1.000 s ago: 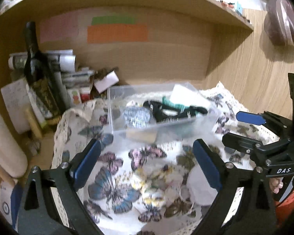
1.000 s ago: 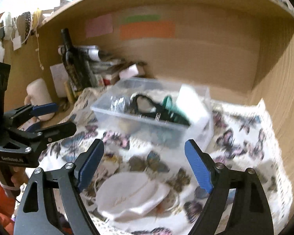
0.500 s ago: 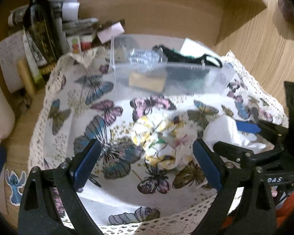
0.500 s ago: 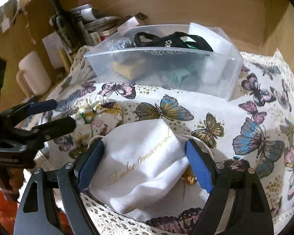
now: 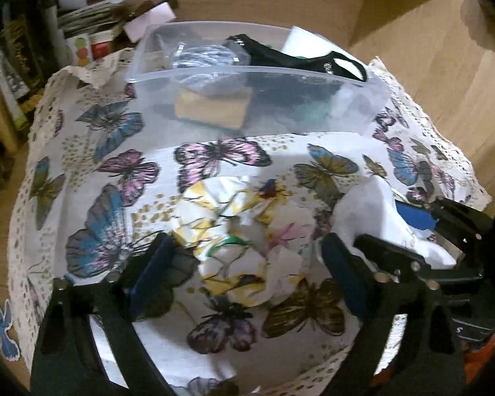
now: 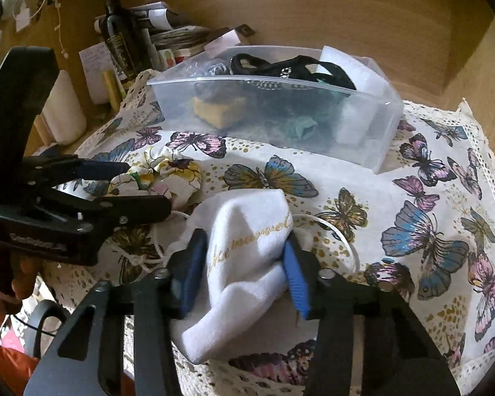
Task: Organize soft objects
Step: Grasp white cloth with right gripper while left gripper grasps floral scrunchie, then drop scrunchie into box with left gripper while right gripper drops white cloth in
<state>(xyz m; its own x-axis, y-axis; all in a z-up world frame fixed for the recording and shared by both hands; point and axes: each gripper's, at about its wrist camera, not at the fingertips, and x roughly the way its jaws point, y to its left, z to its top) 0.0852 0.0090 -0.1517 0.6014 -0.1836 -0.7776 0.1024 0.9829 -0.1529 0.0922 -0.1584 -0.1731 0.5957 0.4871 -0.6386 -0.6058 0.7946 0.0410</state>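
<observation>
A floral fabric pouch (image 5: 247, 241) lies on the butterfly cloth (image 5: 99, 171), between the fingers of my open left gripper (image 5: 244, 270); it also shows in the right wrist view (image 6: 161, 178). A white cloth bag with gold lettering (image 6: 244, 257) lies to its right, with a white drawstring. My right gripper (image 6: 244, 267) is shut on the white bag, its blue pads pressing both sides. A clear plastic bin (image 6: 373, 132) behind holds a black strap, a yellow sponge, green and white soft items. The bin also shows in the left wrist view (image 5: 363, 105).
A dark bottle (image 6: 118, 33), papers and small boxes stand at the back left of the wooden alcove. A white cylinder (image 6: 66, 109) stands left of the cloth. The wooden side wall (image 6: 472, 66) rises close on the right.
Both grippers have moved down and forward onto the cloth. The right gripper has closed on the white bag. The left gripper now straddles the floral pouch.
</observation>
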